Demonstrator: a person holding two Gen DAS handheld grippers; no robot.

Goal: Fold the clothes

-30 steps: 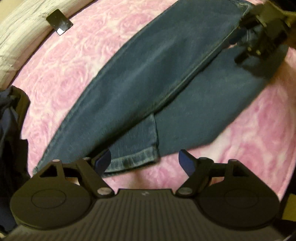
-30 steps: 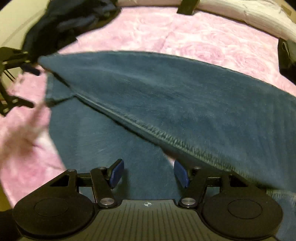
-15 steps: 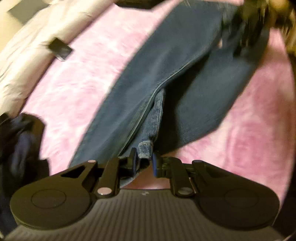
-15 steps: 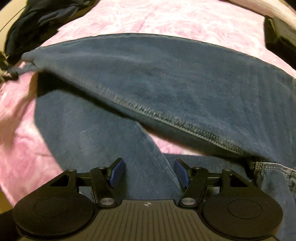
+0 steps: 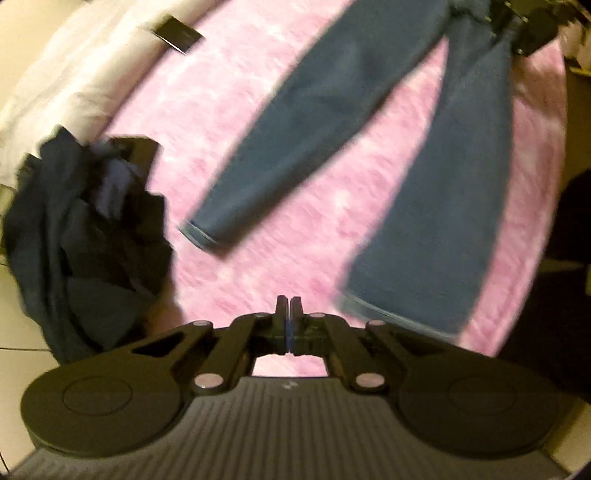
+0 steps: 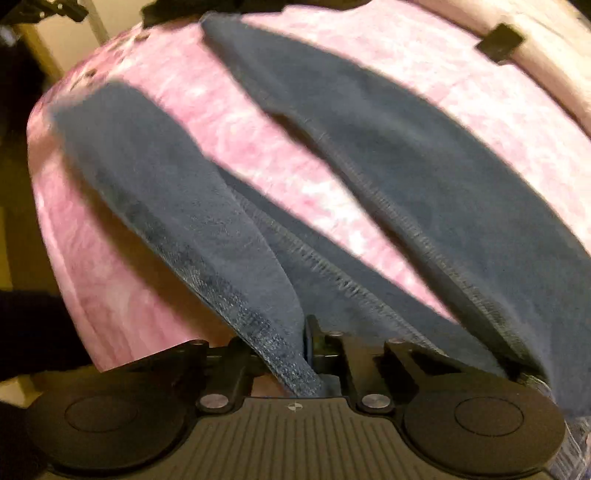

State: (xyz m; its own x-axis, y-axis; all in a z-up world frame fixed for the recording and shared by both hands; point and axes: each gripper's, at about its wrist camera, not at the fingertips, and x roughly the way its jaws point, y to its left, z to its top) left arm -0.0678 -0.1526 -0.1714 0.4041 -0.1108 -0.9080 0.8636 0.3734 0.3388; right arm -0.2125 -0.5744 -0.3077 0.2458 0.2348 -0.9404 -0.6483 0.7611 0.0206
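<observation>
pinching jeans (image 6: 229, 236) seam, right gripper (image 6: 308, 343) clamped.

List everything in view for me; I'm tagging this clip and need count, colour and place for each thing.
jeans: one pair, blue denim, legs spread apart on the bed, top end pinched in a claw
bed cover: one, pink with a pale floral print, under the jeans
pile of dark clothes: one heap, navy and black, at the bed's edge
small flat item: one, black, on the white bedding
white bedding: one, off-white, along the bed's far side
left claw: black with blue pads, shut, nothing in it
right claw: black, shut on the jeans
</observation>
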